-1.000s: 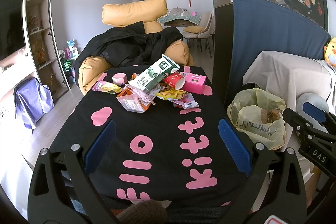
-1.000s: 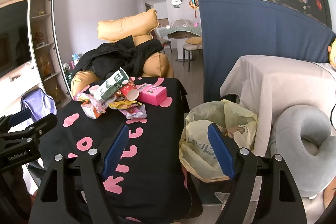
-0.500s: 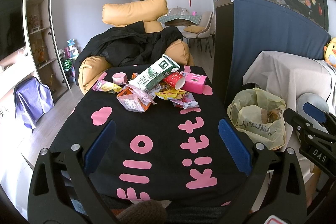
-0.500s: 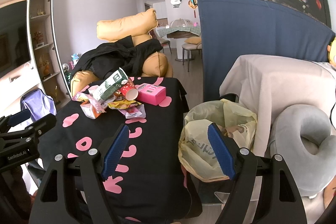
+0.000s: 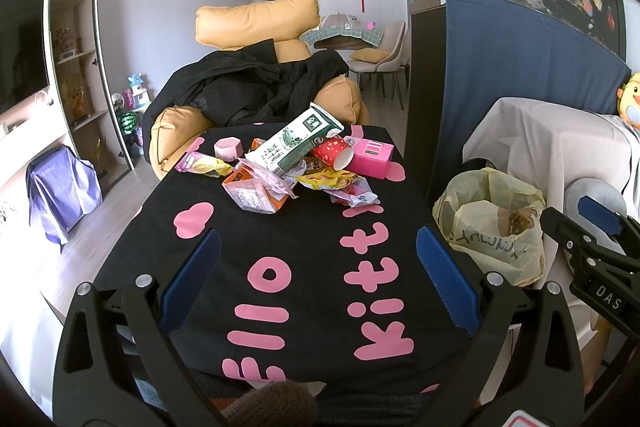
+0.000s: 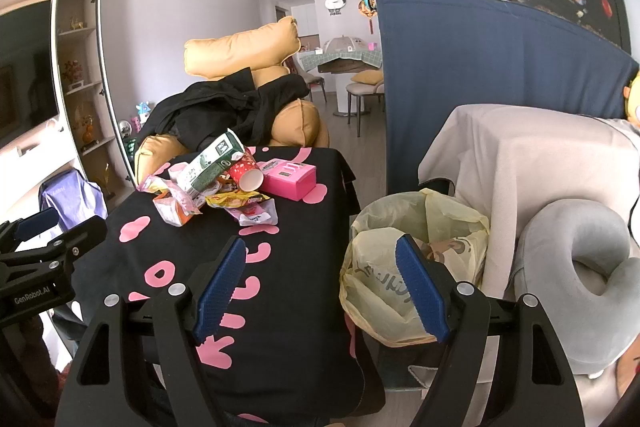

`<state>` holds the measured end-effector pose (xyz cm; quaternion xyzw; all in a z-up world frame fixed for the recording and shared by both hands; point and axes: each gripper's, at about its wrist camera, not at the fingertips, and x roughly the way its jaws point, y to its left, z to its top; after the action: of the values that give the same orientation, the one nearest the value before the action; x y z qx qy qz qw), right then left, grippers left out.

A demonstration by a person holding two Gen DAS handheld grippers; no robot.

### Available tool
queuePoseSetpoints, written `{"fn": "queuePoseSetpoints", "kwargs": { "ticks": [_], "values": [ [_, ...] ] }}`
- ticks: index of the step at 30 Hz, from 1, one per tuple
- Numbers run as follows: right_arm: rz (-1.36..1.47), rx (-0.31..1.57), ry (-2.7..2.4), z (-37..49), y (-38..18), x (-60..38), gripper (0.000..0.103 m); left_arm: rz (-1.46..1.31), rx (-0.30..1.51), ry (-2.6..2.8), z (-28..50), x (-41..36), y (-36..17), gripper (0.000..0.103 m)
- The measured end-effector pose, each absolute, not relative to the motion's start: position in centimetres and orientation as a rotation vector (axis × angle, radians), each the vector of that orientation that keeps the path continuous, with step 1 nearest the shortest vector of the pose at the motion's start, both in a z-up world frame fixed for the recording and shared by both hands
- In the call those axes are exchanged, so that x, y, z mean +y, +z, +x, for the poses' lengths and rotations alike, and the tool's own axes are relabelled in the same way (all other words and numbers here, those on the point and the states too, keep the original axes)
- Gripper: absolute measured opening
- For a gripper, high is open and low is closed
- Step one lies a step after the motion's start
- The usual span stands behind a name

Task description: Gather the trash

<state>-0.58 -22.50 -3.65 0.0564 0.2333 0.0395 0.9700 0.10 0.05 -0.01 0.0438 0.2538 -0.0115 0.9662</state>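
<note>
Collecting has not begun: both the left gripper (image 5: 316,281) and right gripper (image 6: 320,287) hold their fingers wide and empty. Trash (image 5: 296,163) sits at the counter's (image 5: 224,227) far end; the next move likely reaches there, then the bag (image 6: 400,279) on the right.

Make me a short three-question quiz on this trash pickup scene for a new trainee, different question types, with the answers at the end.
1. True or false: the left gripper is shut on a wrapper.
2. Which lies against the pink box? A) red paper cup B) grey neck pillow C) yellow bag
3. Fill in: the milk carton lies tilted on top of the ____ pile.

Key
1. False; both it and the right gripper are open and empty.
2. A
3. trash
</note>
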Motion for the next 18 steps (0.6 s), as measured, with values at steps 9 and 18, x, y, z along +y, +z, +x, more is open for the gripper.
{"fn": "queuePoseSetpoints", "kwargs": {
  "ticks": [9, 18],
  "values": [
    [0.097, 0.465, 0.065, -0.3, -3.9, -22.7, 0.074, 0.063, 0.539, -0.02, 0.2, 0.2, -0.9, 0.094],
    [0.048, 0.453, 0.055, 3.0, -3.7, -21.8, 0.074, -0.013, 0.565, -0.046, 4.4, 5.2, -1.0, 0.094]
  ]
}}
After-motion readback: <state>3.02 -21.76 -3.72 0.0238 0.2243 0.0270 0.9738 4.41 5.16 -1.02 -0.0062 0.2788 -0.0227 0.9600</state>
